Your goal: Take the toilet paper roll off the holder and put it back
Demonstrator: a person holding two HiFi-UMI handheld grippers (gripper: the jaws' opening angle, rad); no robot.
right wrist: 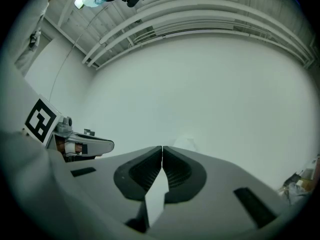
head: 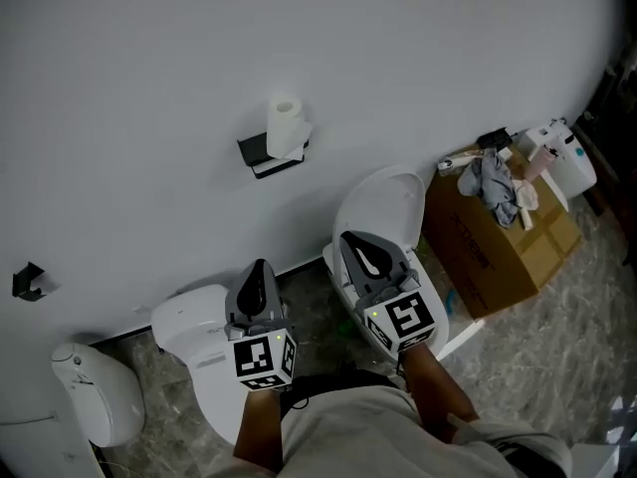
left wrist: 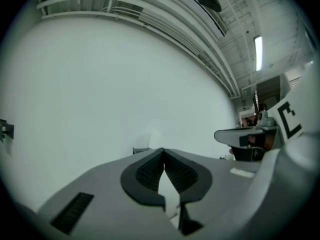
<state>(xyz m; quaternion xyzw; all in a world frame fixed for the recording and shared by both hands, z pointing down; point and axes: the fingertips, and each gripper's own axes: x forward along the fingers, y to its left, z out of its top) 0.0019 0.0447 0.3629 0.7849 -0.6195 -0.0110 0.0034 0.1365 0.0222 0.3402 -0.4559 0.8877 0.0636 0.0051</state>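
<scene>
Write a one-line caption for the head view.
Shut and empty, the left claw and right claw face the wall-mounted holder bearing the toilet paper roll.

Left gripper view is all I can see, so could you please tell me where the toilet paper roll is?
Observer: In the head view the toilet paper roll stands upright on the black holder on the wall, well clear of both grippers.
Operator: Is the right gripper holding anything?
Observer: No, the right gripper has its fingers together with nothing between them.
Operator: What lies below my gripper?
Observer: A white toilet sits beneath the left gripper.
</scene>
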